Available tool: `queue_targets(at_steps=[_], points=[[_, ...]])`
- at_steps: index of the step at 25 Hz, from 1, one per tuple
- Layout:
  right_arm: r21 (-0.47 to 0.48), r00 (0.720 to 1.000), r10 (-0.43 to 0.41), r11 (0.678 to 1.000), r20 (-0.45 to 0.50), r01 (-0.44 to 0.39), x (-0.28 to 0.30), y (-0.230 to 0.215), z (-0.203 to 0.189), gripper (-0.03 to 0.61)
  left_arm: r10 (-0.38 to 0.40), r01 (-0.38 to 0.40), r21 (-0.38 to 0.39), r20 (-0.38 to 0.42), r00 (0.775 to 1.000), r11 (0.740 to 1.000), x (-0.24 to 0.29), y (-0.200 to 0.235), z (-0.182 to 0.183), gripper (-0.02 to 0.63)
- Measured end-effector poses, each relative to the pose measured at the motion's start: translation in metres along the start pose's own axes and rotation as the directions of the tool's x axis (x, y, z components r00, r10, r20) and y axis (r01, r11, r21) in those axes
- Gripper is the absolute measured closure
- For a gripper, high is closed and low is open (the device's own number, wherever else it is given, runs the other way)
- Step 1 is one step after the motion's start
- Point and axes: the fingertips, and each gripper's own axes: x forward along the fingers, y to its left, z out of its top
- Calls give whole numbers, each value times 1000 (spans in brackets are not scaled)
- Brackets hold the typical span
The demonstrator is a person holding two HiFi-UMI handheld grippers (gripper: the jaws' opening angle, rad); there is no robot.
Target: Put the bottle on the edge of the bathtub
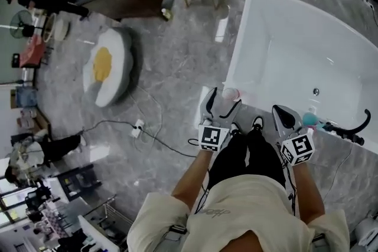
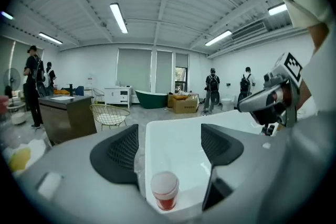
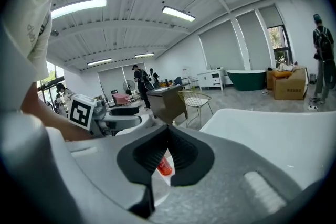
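**Left claw** (image 2: 169, 147): jaws wide, both pads clear. The bottle (image 2: 165, 191) stands upright just below and between them, red body with a white cap on top, on the near corner of the bathtub rim (image 1: 241, 44). Neither pad touches it. Judgement: the bottle stands free on the edge, so the task looks all but done. Only the pull-away is left.

**Right claw** (image 3: 168, 136): jaws closed tip to tip, nothing held. The bottle shows only beyond them, through the gap lower down, off toward the left claw.

**Risks (judged)**
1. The bottle is at the very corner of the rim, with the basin ahead of the left claw and the floor behind it. A jaw catching the cap could tip it either way. The likely cause would be backing off at a slant rather than straight.
2. The rim looks glossy and the bottle is tall and narrow, so a light nudge may slide or rock it.
3. The right claw hangs near, to the left claw's right. A sweep across could knock the bottle.

**What each view adds**
- The left gripper view alone shows clearance on both sides of the cap.
- The right gripper view alone settles that its own jaws are closed.
- The head view alone shows how near the rim's corner the bottle sits. It also shows a teal object (image 1: 310, 120) and a black fitting (image 1: 348, 130) just ahead of the right claw.
- Far beyond the left claw are a wire chair (image 2: 109, 114) and standing people.
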Motion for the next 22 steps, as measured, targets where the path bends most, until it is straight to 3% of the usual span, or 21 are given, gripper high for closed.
queue_targets(at_steps=[5, 9, 10, 16, 22], points=[[-55, 998, -42, 997, 55, 45, -6, -8, 33, 577, -53, 63, -143, 72, 996, 988, -15, -3, 55, 280], [-90, 994, -60, 994, 90, 68, -15, -11, 54, 577, -14, 17, -92, 33, 999, 996, -30, -4, 81, 398], [-97, 993, -60, 993, 99, 70, -16, -10, 58, 577, -18, 21, -82, 36, 999, 996, -35, -5, 89, 449], [-140, 982, -61, 986, 180, 86, -24, -8, 97, 577, -20, 24, -71, 63, 998, 997, -52, 3, 127, 590], [-189, 961, -40, 977, 272, 94, -30, -14, 143, 577, 5, 6, -84, 127, 992, 996, -55, 15, 163, 597]])
